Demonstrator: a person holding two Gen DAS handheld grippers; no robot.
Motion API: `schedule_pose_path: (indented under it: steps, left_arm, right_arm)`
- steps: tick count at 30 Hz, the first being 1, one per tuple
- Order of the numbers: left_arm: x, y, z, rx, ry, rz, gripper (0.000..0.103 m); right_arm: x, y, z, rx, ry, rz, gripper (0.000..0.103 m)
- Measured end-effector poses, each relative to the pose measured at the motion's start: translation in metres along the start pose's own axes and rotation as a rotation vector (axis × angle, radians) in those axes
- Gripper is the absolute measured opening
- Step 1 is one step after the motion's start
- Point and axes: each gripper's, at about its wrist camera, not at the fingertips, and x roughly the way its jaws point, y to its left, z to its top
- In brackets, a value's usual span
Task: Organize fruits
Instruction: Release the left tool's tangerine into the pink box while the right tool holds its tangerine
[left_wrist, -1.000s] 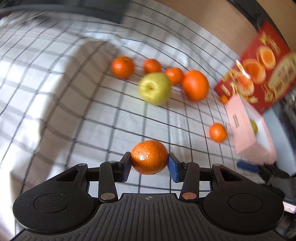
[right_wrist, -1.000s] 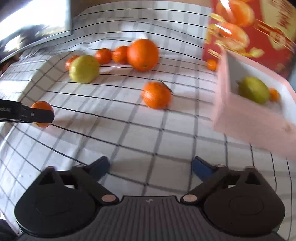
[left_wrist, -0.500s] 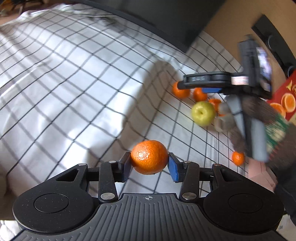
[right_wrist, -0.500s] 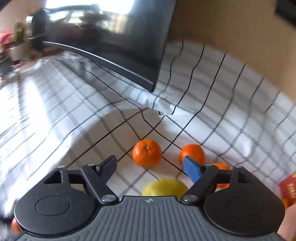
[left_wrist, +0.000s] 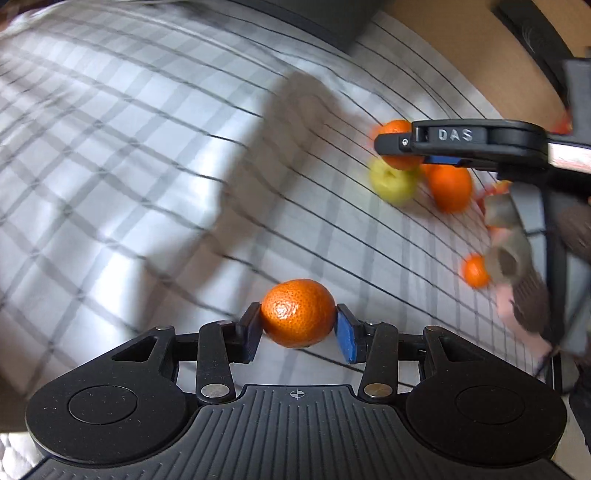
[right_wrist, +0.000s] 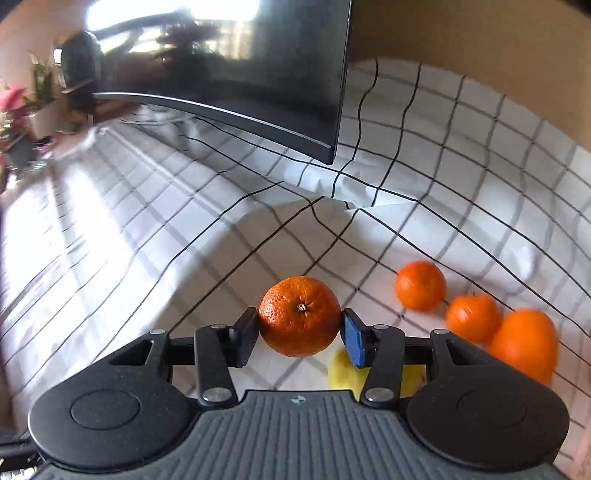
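Right wrist: four oranges (right_wrist: 299, 315), one apple (right_wrist: 343, 373)

We see our left gripper (left_wrist: 298, 334) clamped on a mandarin (left_wrist: 297, 313) at 6 o'clock | checked cloth (left_wrist: 147, 192) beneath | at 2 o'clock our right gripper (left_wrist: 399, 146) over an orange fruit (left_wrist: 394, 129), green apple (left_wrist: 393, 182) just below.

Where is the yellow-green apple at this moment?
In the left wrist view the apple lies on the checked cloth at the right, just below the right gripper and beside a large orange.
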Motion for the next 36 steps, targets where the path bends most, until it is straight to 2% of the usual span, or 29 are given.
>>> schedule_pose_path:
  steps: [5, 9, 13, 17, 19, 23, 26, 28, 29, 33, 36]
  left_arm:
    - [0.026, -0.055, -0.004, 0.187, 0.093, -0.110, 0.047]
    - [0.048, -0.103, -0.014, 0.338, 0.189, -0.182, 0.047]
    - [0.061, -0.145, -0.024, 0.481, 0.245, -0.238, 0.047]
    - [0.071, -0.180, -0.029, 0.580, 0.267, -0.287, 0.047]
    - [0.073, -0.199, -0.026, 0.616, 0.257, -0.312, 0.047]
    - [0.072, -0.240, -0.005, 0.665, 0.192, -0.377, 0.047]
    - [0.074, -0.284, 0.021, 0.686, 0.098, -0.435, 0.047]
    - [0.083, -0.313, 0.036, 0.677, 0.073, -0.490, 0.048]
    - [0.092, -0.327, 0.041, 0.684, 0.067, -0.497, 0.048]
    - [0.123, -0.362, 0.033, 0.770, -0.031, -0.417, 0.047]
    - [0.134, -0.361, 0.031, 0.751, -0.018, -0.438, 0.045]
  right_arm:
    - [-0.050, -0.030, -0.059, 0.104, -0.008, -0.055, 0.048]
    - [-0.081, -0.057, -0.125, 0.166, 0.019, -0.220, 0.048]
    - [-0.120, -0.090, -0.190, 0.371, 0.036, -0.315, 0.048]
    - [-0.155, -0.115, -0.247, 0.571, 0.039, -0.430, 0.048]
    - [-0.170, -0.122, -0.270, 0.667, 0.033, -0.468, 0.048]
    - [-0.192, -0.124, -0.296, 0.765, -0.002, -0.528, 0.048]
    - [-0.202, -0.122, -0.303, 0.794, -0.024, -0.551, 0.048]
    - [-0.201, -0.122, -0.301, 0.801, -0.035, -0.553, 0.048]
    - [-0.200, -0.122, -0.299, 0.802, -0.039, -0.552, 0.048]
    - [-0.194, -0.121, -0.296, 0.782, -0.052, -0.546, 0.048]
    - [-0.191, -0.122, -0.294, 0.764, -0.059, -0.549, 0.048]
